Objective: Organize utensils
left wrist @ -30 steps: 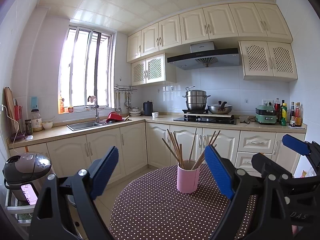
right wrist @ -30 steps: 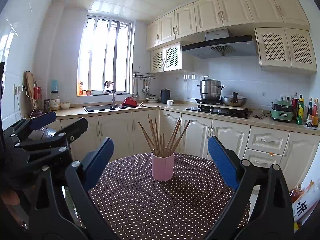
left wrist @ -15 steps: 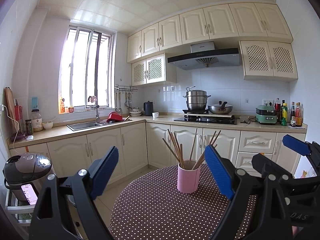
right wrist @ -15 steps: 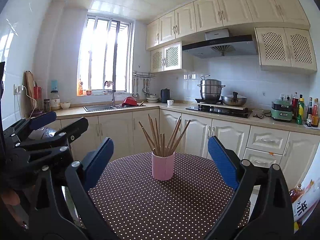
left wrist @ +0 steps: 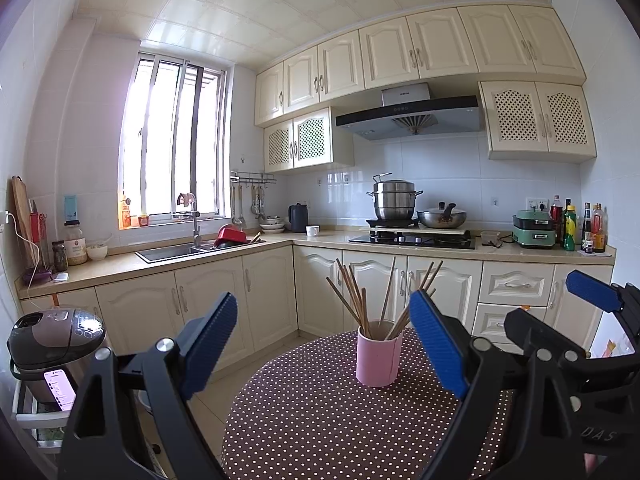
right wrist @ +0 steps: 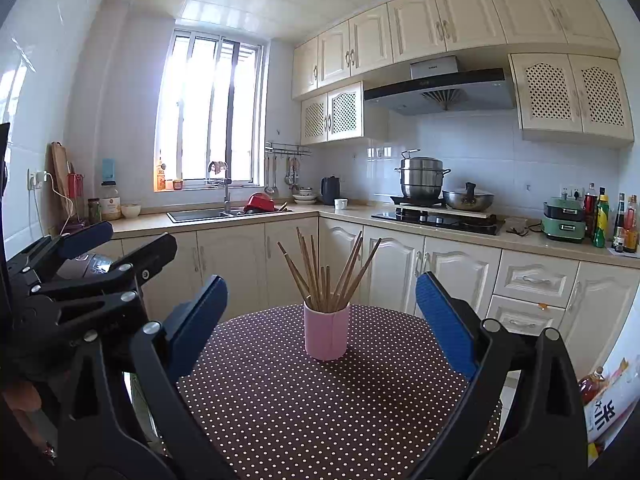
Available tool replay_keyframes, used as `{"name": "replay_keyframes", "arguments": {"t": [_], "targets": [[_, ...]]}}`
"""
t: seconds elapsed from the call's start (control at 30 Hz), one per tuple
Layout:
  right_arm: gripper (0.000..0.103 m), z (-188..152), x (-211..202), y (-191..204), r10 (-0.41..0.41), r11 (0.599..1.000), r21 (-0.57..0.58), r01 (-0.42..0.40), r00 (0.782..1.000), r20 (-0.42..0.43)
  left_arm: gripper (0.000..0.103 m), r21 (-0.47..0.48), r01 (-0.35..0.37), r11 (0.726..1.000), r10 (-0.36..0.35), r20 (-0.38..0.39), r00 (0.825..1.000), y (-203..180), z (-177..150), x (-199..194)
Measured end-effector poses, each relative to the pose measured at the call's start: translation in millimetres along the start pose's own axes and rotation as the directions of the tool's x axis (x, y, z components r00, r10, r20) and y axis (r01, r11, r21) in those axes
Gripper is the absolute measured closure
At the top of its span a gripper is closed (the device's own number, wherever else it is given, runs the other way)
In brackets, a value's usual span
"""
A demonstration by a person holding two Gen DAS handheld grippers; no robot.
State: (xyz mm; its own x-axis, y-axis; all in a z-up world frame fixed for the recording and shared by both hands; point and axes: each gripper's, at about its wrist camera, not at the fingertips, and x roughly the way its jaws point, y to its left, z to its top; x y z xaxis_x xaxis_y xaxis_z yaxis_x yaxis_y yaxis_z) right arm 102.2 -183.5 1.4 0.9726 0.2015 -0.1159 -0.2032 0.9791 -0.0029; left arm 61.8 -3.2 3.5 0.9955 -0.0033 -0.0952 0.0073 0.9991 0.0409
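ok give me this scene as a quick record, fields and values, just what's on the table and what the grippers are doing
table: round, brown cloth with white dots
cup: pink, upright, toward the far side of the table
chopsticks: wooden bundle standing in the cup, fanned out
left gripper: open, empty, short of the cup
right gripper: open, empty, the cup centred in its view
contact: neither gripper touches the cup or the chopsticks
background: kitchen counter with sink and stove
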Motion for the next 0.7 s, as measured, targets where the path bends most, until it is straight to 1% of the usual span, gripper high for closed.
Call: {"name": "replay_keyframes", "arguments": {"t": [0.7], "targets": [[0.010, -5.1, -0.5, -2.7, 0.000, 1.000, 0.007, 0.001, 1.000, -0.009, 0.017, 0.006, -0.004, 1.000, 0.004, -0.010, 1.000, -3.9, 0.6, 2.1]]}}
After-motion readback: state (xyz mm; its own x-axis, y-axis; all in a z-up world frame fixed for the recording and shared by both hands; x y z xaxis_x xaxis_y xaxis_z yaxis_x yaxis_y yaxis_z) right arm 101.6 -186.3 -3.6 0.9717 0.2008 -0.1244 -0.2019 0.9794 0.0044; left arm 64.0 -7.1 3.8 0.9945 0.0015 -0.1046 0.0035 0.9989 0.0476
